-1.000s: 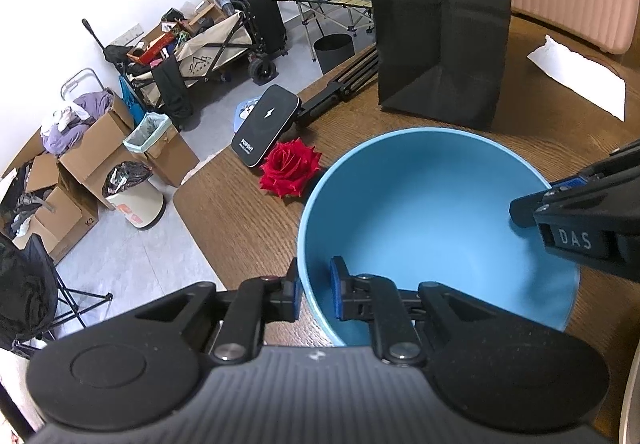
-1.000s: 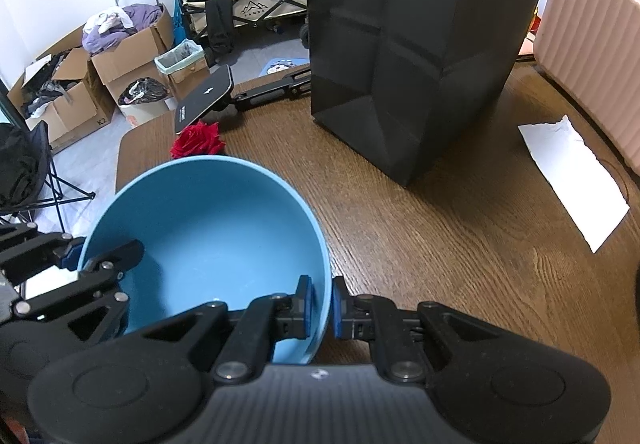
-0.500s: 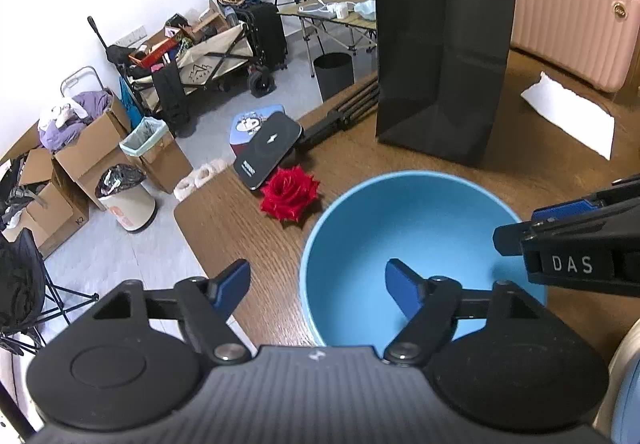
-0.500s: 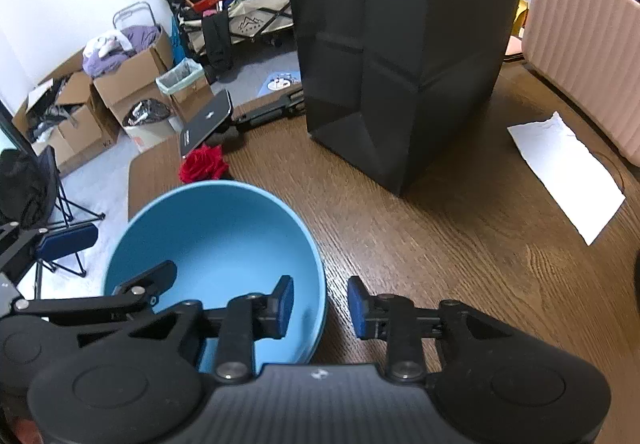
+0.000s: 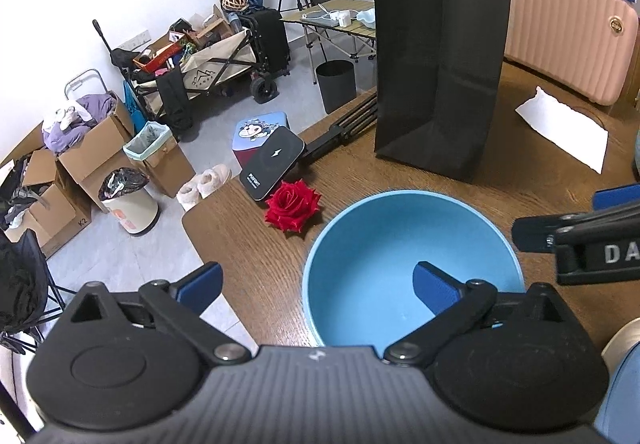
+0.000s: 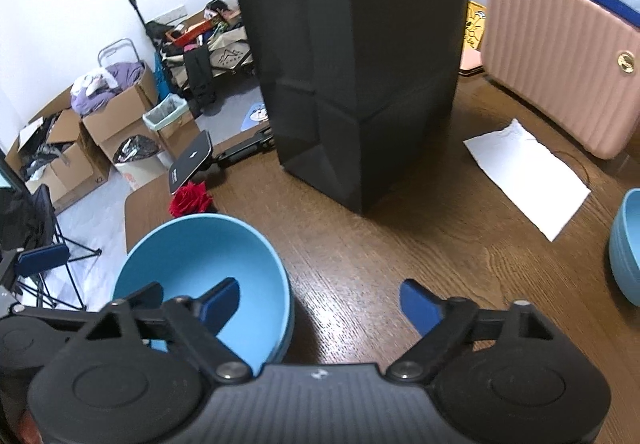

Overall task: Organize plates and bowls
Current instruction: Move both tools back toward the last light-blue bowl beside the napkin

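Standing on the table (image 6: pixel 420 236), the black bag (image 6: pixel 352 56) is the largest item, with the pink case (image 6: pixel 560 76) to its right and a white sheet (image 6: pixel 528 180) in front of that. Bowl (image 5: pixel 400 256) sits upright near the table's left edge, just beside the rose (image 5: pixel 292 206); a second bowl (image 6: pixel 628 244) shows at far right. Left gripper (image 5: pixel 316 282) and right gripper (image 6: pixel 320 302) are both spread wide, gripping nothing, each with one finger over the bowl's rim.
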A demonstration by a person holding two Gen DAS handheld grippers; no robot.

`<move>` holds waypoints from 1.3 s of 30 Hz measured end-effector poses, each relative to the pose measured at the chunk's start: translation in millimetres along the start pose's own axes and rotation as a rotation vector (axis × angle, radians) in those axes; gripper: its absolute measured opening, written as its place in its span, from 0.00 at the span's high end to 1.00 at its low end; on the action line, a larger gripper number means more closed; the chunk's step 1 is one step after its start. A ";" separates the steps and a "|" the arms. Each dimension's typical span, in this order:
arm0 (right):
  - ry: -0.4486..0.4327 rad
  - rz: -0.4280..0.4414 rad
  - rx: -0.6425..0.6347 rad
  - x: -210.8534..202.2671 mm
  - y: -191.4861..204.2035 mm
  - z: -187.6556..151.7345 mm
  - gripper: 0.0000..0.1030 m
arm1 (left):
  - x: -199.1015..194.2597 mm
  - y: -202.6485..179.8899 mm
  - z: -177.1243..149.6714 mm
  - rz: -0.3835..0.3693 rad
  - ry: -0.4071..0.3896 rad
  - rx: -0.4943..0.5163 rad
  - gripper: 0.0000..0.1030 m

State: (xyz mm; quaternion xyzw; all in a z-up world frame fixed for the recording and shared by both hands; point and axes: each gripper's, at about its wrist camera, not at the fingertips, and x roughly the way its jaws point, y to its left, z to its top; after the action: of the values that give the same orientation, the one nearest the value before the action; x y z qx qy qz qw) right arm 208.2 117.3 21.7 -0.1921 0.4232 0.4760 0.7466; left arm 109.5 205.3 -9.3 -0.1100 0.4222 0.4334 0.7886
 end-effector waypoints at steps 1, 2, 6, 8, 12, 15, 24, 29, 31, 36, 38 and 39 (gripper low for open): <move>-0.001 0.002 0.009 -2.7 -1.8 -0.8 0.09 | -1.4 0.1 0.6 -0.002 0.001 -0.006 0.00; -0.001 0.002 0.018 -4.4 -4.4 -1.1 0.08 | -2.8 0.4 1.0 -0.005 0.000 -0.010 0.00; -0.003 -0.005 0.051 -11.6 -14.8 -3.8 0.03 | -11.6 -0.9 3.8 -0.020 -0.015 -0.017 0.00; -0.010 -0.017 0.065 -16.1 -19.3 -5.2 0.02 | -15.9 -3.5 5.9 -0.029 -0.024 -0.014 0.00; -0.021 -0.038 0.104 -26.4 -31.5 -6.9 0.01 | -24.8 -10.1 11.5 -0.059 -0.039 -0.010 0.00; -0.030 -0.053 0.136 -35.4 -43.5 -8.9 0.00 | -31.3 -15.8 16.6 -0.091 -0.047 -0.008 0.00; -0.049 -0.114 0.236 -63.5 -83.8 -19.4 0.00 | -44.8 -46.6 34.3 -0.170 -0.066 0.050 0.00; -0.072 -0.152 0.292 -82.5 -106.5 -26.3 0.00 | -52.1 -66.0 46.2 -0.229 -0.070 0.078 0.00; -0.081 -0.167 0.309 -89.3 -112.9 -28.4 0.00 | -55.9 -74.8 50.4 -0.241 -0.079 0.096 0.00; -0.098 -0.203 0.347 -105.9 -129.3 -34.4 0.00 | -64.3 -94.6 59.1 -0.282 -0.094 0.133 0.00; -0.101 -0.217 0.362 -111.3 -135.1 -36.6 0.00 | -67.0 -102.3 62.3 -0.297 -0.096 0.147 0.00; -0.101 -0.223 0.370 -113.5 -138.7 -38.0 0.00 | -68.3 -105.7 64.0 -0.306 -0.095 0.152 0.00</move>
State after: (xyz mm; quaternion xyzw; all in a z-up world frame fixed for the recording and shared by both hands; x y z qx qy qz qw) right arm 290.9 -36.7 76.5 -0.0734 0.4413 0.3139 0.8375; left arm 209.8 136.1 62.0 -0.0925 0.3946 0.2799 0.8703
